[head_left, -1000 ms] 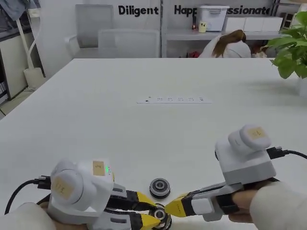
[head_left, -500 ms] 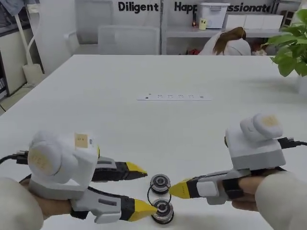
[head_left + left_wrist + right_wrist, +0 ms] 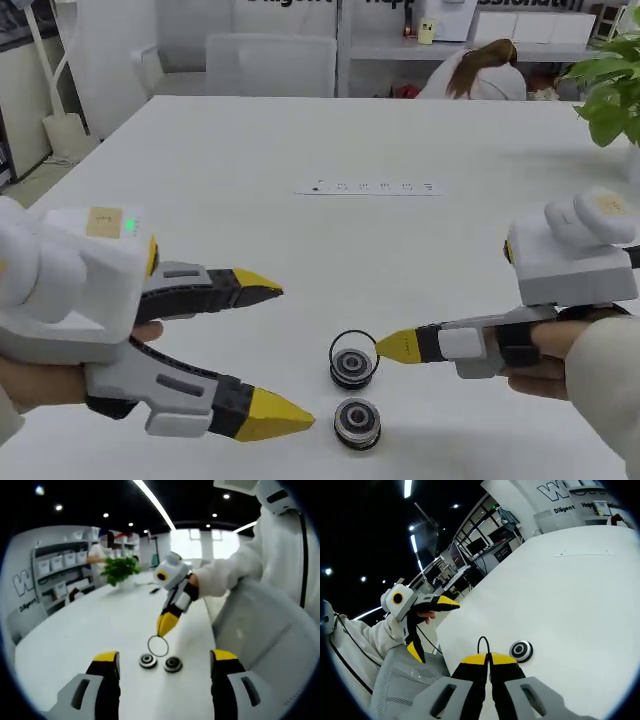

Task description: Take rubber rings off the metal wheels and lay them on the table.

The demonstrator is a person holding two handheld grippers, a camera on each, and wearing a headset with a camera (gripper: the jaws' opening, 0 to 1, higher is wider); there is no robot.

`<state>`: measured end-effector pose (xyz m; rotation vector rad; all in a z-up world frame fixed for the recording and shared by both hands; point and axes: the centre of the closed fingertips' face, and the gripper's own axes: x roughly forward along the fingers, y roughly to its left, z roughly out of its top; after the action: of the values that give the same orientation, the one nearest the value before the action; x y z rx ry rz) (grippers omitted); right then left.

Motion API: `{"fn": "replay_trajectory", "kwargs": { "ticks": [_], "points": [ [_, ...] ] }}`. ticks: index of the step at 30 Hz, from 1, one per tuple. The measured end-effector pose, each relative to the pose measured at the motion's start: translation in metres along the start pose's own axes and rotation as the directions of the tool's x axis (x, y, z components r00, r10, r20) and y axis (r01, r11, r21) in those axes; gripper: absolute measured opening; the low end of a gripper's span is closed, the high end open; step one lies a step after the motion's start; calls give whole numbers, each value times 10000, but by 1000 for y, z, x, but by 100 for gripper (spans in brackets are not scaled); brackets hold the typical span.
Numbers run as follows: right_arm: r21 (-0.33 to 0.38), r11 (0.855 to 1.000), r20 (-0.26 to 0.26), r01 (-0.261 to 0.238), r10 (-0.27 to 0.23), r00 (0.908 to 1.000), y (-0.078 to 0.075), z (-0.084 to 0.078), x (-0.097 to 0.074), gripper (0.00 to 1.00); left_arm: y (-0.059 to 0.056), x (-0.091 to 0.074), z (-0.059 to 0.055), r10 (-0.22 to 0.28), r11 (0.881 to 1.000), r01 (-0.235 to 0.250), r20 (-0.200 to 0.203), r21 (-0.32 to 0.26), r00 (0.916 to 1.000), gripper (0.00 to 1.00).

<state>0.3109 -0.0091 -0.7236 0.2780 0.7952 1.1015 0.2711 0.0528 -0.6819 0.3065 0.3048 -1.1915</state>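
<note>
As the white worktop (image 3: 300, 230) stretches away toward 12 o'clock, two grey office chairs (image 3: 270, 65) stand at its far edge. A person (image 3: 480, 80) sits bowed low behind it at about 1 o'clock. A leafy plant (image 3: 612, 95) stands at the 2 o'clock corner, well apart from the work.

The left gripper (image 3: 270, 349) comes in from 9 o'clock, held above the worktop, and its yellow-tipped fingers (image 3: 255, 283) are spread wide with nothing between them. In the left gripper view both wheels lie ahead, in line with the gap between those tips. The right gripper (image 3: 388, 347) reaches in from 3 o'clock, and its fingers (image 3: 475, 667) are pressed together, pinching the thin ring at their tips.

A flush socket strip (image 3: 370, 187) is set in the worktop at 12 o'clock from the wheels, well beyond them.

The far metal wheel (image 3: 351, 368) and the near metal wheel (image 3: 357, 422) lie flat, just beside each other, between the two grippers. The near one is at 6 o'clock from the far one.

The black rubber ring (image 3: 149, 646) hangs as an open loop from the right gripper's tips, directly over the far metal wheel. Whether its lower edge touches that wheel cannot be told.
</note>
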Motion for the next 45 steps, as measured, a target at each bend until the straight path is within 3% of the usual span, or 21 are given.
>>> {"fn": "replay_trajectory", "kwargs": {
  "ticks": [4,7,13,21,26,38,45],
  "points": [
    [-23,10000,-143,-6,6,9999,8,0,7,0,7,-26,-5,520,9985,-519,32,-162,9986,77],
    [-117,9999,-443,-42,37,9990,15,-3,16,0,12,-47,-15,996,9946,-998,-73,-271,9950,79],
    [-193,9997,-760,-112,97,9971,21,-5,32,0,10,-74,-32,1547,9858,-1557,-220,-622,9877,83],
    [-68,10000,-1249,49,-57,9922,19,-16,52,0,-6,-86,-44,1853,9740,-1842,-40,-1317,9827,86],
    [-28,9999,-1574,106,-109,9875,16,-26,66,0,-13,-92,-54,1942,9692,-1952,-215,-1502,9807,86],
    [-200,9972,-1869,717,-742,9796,0,-40,84,0,-13,-117,-64,2501,9511,-2506,-259,-1807,9679,85],
    [-580,9930,-1970,1032,-1128,9739,-5,-41,83,8,-15,-129,-67,2671,9461,-2670,-246,-1835,9633,85]
  ]
}}
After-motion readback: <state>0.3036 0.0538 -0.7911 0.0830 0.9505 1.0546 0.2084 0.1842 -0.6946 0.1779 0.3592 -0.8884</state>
